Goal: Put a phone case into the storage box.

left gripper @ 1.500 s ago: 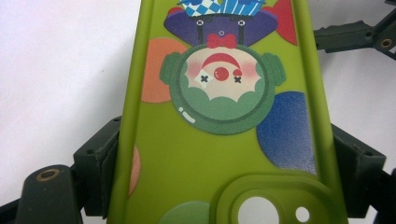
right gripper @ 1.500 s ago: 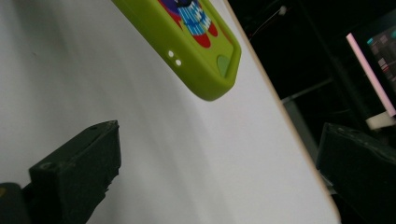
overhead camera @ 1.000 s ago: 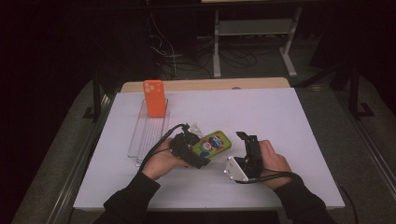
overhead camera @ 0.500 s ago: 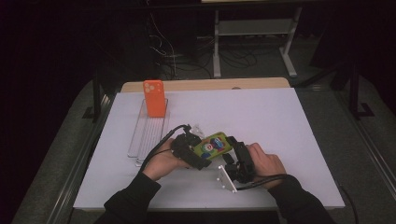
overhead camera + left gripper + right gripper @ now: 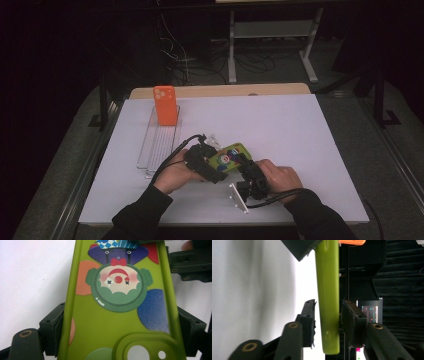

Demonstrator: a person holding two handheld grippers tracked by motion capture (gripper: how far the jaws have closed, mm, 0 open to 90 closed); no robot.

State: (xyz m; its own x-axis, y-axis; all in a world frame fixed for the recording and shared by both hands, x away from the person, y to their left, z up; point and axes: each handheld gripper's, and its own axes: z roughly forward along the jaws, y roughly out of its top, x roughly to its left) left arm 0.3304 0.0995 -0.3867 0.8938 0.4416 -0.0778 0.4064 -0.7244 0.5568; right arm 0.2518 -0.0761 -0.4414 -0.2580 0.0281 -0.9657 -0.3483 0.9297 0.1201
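You're mid-handover: your left gripper (image 5: 214, 167) is clamped across the green phone case (image 5: 227, 156), holding it just above the white table (image 5: 300, 130) near its front edge. Your right gripper (image 5: 243, 167) has just been closing around the case's edge (a sliver of gap shows on one side). Next, finish that squeeze before the left lets go. Both forearms lie low, hands nearly touching.
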